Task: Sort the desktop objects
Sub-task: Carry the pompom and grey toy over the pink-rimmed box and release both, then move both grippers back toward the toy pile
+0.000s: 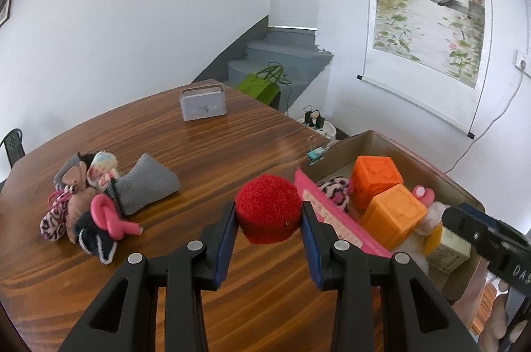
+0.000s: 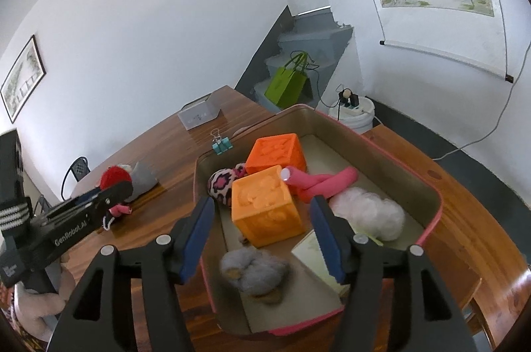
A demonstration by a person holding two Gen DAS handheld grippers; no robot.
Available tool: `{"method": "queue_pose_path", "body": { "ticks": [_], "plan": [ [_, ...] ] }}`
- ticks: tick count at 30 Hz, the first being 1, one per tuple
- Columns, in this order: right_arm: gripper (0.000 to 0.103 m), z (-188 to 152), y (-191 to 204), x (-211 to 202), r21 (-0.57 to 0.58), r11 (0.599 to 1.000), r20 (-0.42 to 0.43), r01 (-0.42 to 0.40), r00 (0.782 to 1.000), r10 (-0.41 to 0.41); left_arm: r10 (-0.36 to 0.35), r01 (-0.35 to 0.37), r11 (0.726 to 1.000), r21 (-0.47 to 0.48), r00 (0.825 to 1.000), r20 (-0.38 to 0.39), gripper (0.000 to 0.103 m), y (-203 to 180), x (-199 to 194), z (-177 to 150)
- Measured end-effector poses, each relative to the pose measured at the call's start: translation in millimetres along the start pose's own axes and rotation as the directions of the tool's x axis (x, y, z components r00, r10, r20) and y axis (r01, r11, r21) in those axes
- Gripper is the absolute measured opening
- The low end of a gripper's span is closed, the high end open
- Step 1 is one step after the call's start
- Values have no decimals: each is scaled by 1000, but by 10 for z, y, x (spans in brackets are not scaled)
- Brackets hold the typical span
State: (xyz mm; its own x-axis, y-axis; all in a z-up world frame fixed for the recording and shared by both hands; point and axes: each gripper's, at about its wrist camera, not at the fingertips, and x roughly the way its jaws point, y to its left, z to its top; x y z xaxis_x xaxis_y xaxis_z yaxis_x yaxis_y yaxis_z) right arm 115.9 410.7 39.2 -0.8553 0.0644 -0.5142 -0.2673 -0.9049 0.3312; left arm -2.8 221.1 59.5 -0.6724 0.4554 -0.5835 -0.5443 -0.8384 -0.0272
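Wooden table [image 1: 205, 152]; left fingers [image 1: 229, 219] clamped on round red pompom [image 1: 268, 207], right fingers [image 2: 199, 219] apart.

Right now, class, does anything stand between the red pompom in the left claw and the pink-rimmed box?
Nothing visible stands between them. The red pompom, gripped in the left claw, hangs just beside the pink-rimmed box; only its near wall needs clearing.

The left gripper [image 1: 268, 230] has its fingers clamped together, while the right gripper [image 2: 262, 235] fingers stand apart.
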Motion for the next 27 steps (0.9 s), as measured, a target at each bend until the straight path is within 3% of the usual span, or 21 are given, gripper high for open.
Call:
{"method": "queue_pose_path", "body": {
  "ticks": [10, 17, 20, 23, 27],
  "plan": [
    [65, 39, -142, -33, 24, 1000, 26, 5, 1000, -5, -60, 59, 997, 57, 998, 16, 39, -394, 256, 328],
    [65, 76, -200, 24, 27, 1000, 31, 13, 999, -14, -98, 99, 993, 57, 995, -16, 39, -560, 592, 469],
    [65, 76, -214, 59, 31, 999, 25, 15, 1000, -16, -117, 119, 991, 66, 993, -32, 48, -611, 715, 493],
    [65, 74, -222, 91, 36, 999, 20, 16, 1000, -17, -134, 136, 989, 55, 990, -38, 68, -603, 786, 488],
    [65, 76, -204, 109, 38, 999, 19, 16, 1000, -17, -141, 142, 990, 18, 989, -32, 69, -492, 778, 468]
  ]
}}
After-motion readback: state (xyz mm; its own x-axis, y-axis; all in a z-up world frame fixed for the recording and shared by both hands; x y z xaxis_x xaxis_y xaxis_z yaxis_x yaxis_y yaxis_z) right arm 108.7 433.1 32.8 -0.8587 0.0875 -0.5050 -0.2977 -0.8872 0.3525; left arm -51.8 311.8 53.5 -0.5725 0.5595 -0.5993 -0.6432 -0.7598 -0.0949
